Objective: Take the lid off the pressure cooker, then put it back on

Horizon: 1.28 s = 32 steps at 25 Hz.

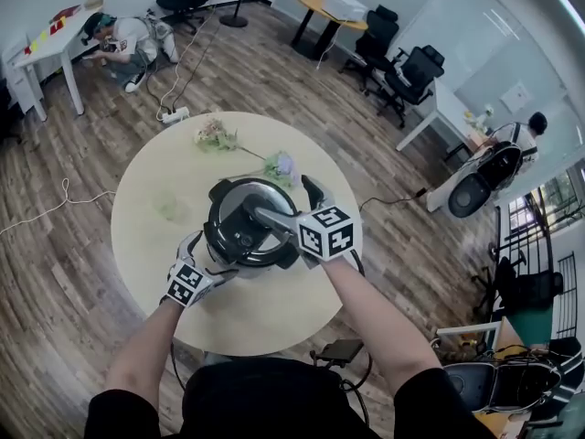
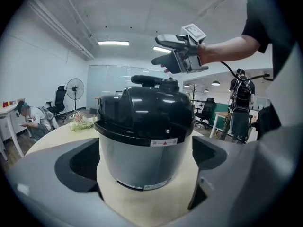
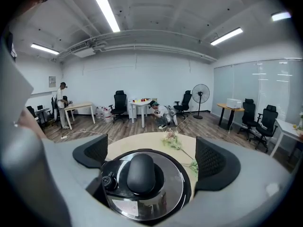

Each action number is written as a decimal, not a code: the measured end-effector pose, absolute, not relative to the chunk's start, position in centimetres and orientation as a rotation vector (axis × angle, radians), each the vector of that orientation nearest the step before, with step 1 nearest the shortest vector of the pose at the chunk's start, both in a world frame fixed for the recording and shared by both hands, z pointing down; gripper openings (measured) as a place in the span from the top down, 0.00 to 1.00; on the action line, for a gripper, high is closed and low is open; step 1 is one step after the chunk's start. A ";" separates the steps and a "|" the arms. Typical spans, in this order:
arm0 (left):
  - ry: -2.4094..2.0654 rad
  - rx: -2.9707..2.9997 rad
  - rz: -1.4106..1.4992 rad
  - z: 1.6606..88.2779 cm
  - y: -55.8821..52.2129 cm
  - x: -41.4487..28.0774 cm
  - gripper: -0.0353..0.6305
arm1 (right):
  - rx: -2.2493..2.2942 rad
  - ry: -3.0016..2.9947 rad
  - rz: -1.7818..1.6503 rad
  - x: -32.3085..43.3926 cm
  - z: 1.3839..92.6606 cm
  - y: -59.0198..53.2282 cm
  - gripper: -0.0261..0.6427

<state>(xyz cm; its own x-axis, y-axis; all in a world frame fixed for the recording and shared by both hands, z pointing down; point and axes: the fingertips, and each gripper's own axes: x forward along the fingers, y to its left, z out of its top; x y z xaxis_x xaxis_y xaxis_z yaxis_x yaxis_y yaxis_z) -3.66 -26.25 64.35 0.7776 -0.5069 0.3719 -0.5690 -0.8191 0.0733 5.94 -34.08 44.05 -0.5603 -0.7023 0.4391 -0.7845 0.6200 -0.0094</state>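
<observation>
**A:** Where does the pressure cooker (image 1: 239,245) stand?

**B:** On the round table (image 1: 151,245). It's straight ahead of the left hand-held gripper (image 1: 199,259) and directly below the right hand-held gripper (image 1: 294,203).

**A:** And the lid?

**B:** The lid (image 3: 176,186) sits on the pot, covering it. Its black lid handle (image 3: 141,173) lies just under the right hand-held gripper, in line with the gap between the jaws.

**A:** How do that one's jaws stand?

**B:** Spread wide, with nothing held between them. They hang above the lid. From the left gripper view there is clear air between them and the lid handle.

**A:** And the left one?

**B:** Wide as well. It is low, at table height, against the side of the pot nearest the person's left arm. In its own view the grey wall of the pot fills the gap between the two jaws. I cannot tell whether the jaw tips touch that wall.

**A:** Anything else close by?

**B:** A small black valve knob (image 3: 109,181) stands on the lid, just left of the lid handle as the right hand-held gripper looks down. A white label (image 2: 163,142) with a red triangle on the pot's dark rim faces the left hand-held gripper. Some flowers (image 1: 216,136) lie on the table, beyond the pot from the right hand-held gripper and a little to its right.
</observation>
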 end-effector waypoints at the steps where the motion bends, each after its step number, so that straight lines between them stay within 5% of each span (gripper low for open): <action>1: -0.849 2.789 0.520 64.7 -26.4 -3.4 0.06 | 1.158 -2.443 0.300 5.9 44.6 -34.2 0.08; 10: -0.814 2.844 0.504 65.5 -26.9 -2.4 0.06 | 0.889 -2.290 0.417 4.0 49.8 -35.6 0.10; 26: -0.806 2.842 0.506 65.5 -26.9 -2.4 0.06 | 0.498 -1.894 0.400 1.4 56.0 -34.6 0.44; 32: -0.806 2.844 0.508 65.8 -26.8 -2.3 0.06 | 0.405 -1.785 0.393 1.4 56.8 -34.3 0.44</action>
